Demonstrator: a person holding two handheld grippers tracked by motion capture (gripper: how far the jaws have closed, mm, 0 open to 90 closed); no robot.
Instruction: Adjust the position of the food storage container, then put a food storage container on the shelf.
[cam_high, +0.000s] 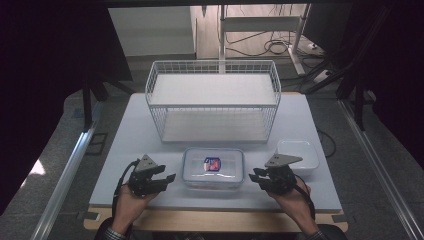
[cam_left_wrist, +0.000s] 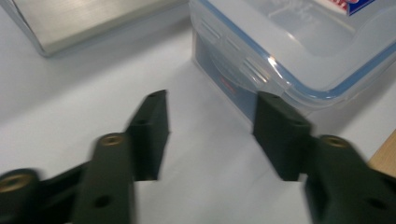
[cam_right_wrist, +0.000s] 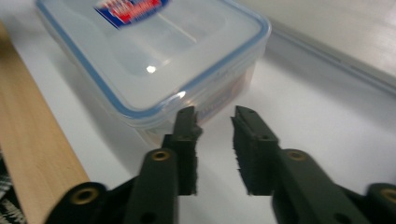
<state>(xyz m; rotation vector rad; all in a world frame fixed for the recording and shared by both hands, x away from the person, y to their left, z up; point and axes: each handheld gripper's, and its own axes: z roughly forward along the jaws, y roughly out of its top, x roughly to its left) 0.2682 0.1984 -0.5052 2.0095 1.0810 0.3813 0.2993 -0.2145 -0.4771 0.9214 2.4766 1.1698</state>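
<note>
The lidded plastic box (cam_high: 213, 168) sits at the table's (cam_high: 130, 145) six o'clock edge, below the wire basket (cam_high: 212, 100), untouched — left gripper (cam_high: 161, 177) at its nine and right gripper (cam_high: 256, 177) at its three, both parted and empty — so the grasp seems yet to come.

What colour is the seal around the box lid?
Blue seal; right gripper view shows it best.

Clear blue-rimmed container (cam_high: 213, 169) with red-and-blue label (cam_high: 211, 164), white wire basket (cam_high: 213, 100)
</note>
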